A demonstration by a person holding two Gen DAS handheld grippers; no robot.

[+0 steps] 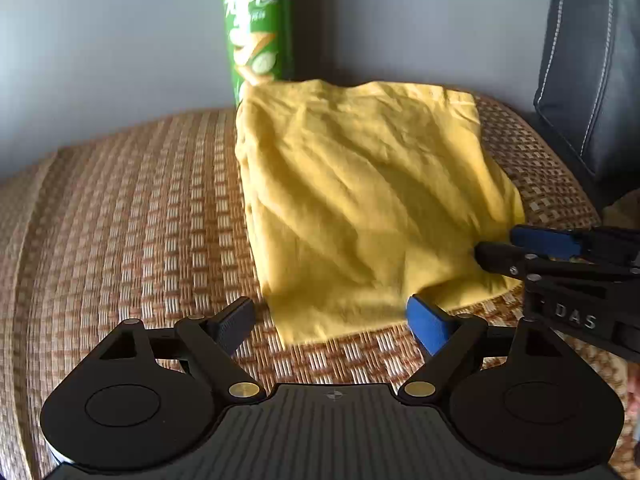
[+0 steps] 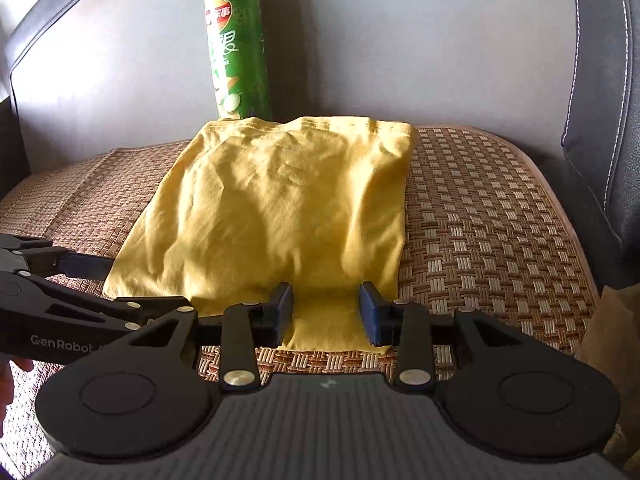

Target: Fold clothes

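Observation:
A folded yellow garment (image 1: 360,200) (image 2: 280,200) lies wrinkled on a woven mat (image 1: 140,220) (image 2: 480,220). My left gripper (image 1: 330,322) is open wide. Its fingers straddle the garment's near left corner, low over the mat. In the right wrist view the left gripper (image 2: 140,284) comes in from the left beside that corner. My right gripper (image 2: 326,310) is open about halfway, and the garment's near edge lies flat between its blue pads (image 2: 370,316). In the left wrist view the right gripper (image 1: 498,245) reaches in from the right onto the garment's near right edge.
A tall green chips can (image 1: 256,28) (image 2: 238,52) stands upright behind the garment, touching its far edge, against a grey sofa back (image 2: 400,40). A dark leather cushion (image 1: 592,80) (image 2: 600,120) rises on the right. Bare mat lies on both sides of the garment.

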